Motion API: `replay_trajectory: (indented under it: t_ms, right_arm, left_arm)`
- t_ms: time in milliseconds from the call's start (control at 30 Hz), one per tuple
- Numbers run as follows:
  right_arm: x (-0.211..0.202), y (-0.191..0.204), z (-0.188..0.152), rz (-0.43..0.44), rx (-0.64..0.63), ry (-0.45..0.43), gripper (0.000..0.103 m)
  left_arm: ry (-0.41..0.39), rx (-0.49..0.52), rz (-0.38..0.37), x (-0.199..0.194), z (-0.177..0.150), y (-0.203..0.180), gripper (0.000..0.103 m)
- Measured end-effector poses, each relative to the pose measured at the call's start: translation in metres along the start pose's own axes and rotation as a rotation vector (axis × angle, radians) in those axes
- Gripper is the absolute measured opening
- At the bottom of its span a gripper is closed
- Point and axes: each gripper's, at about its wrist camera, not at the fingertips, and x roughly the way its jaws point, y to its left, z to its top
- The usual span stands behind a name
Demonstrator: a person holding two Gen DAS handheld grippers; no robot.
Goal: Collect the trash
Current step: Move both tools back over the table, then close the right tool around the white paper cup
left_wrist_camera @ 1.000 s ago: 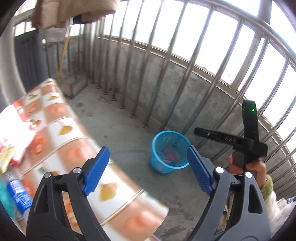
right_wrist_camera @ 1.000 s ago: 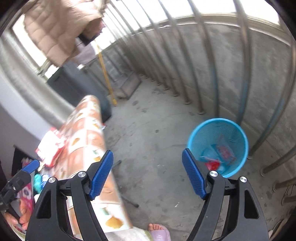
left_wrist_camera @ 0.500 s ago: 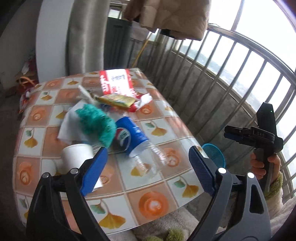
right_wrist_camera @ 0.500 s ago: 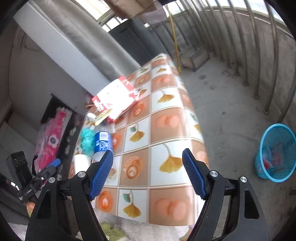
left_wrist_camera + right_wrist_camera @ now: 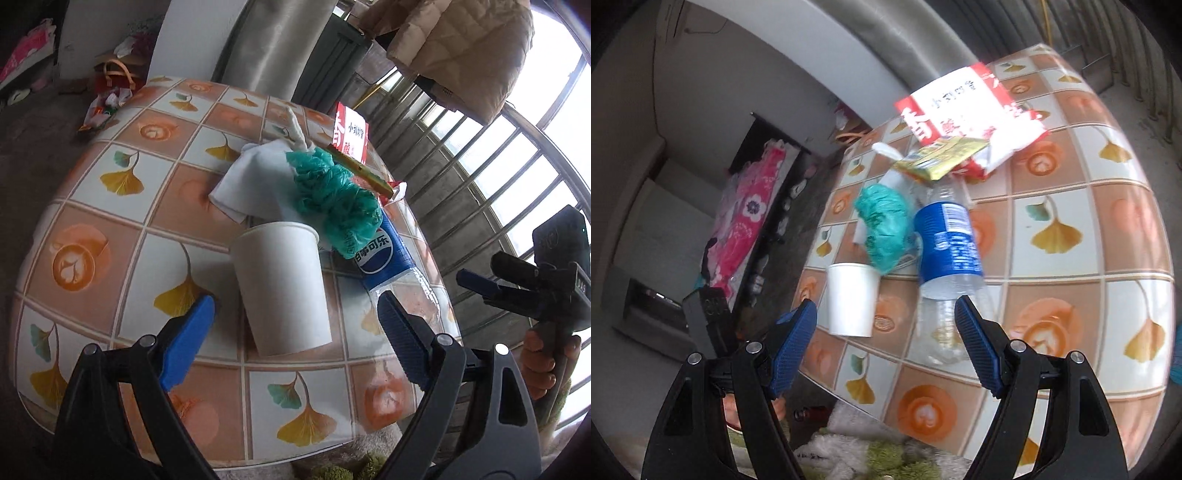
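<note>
Soft daylight, blown-out sky, fisheye-bent edges, slight motion blur.

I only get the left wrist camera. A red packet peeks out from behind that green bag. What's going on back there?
Observer: The right wrist view shows the whole red and white packet. It lies flat on the table, and a yellow wrapper overlaps its near edge.
Operator: And the other gripper, at my right edge, is it carrying anything?
Observer: No. The right gripper is open and empty. The clear end of the bottle lies on the table just ahead of it.
</note>
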Motion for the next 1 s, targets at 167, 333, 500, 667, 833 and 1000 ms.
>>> replay_trajectory:
  t_ms: [167, 333, 500, 667, 833, 1000]
  right_arm:
    - [0.058, 0.031, 0.011, -0.007, -0.052, 0.104, 0.075]
    - [0.108, 0.045, 0.014, -0.075, -0.106, 0.192, 0.075]
    - [0.140, 0.047, 0.020, -0.130, -0.124, 0.227, 0.075]
    - [0.151, 0.047, 0.020, -0.136, -0.149, 0.236, 0.065]
    - [0.145, 0.046, 0.014, -0.133, -0.163, 0.224, 0.062]
    - [0.128, 0.045, 0.000, -0.154, -0.207, 0.227, 0.061]
  left_arm:
    - [0.051, -0.013, -0.076, 0.005, -0.008, 0.014, 0.085]
    - [0.048, -0.004, -0.074, -0.006, -0.013, 0.028, 0.085]
    - [0.041, -0.031, -0.059, -0.014, -0.012, 0.043, 0.073]
    - [0.029, -0.067, -0.075, -0.019, -0.009, 0.053, 0.058]
    - [0.006, -0.096, -0.096, -0.022, -0.001, 0.056, 0.049]
    - [-0.025, -0.108, -0.101, -0.020, 0.015, 0.054, 0.048]
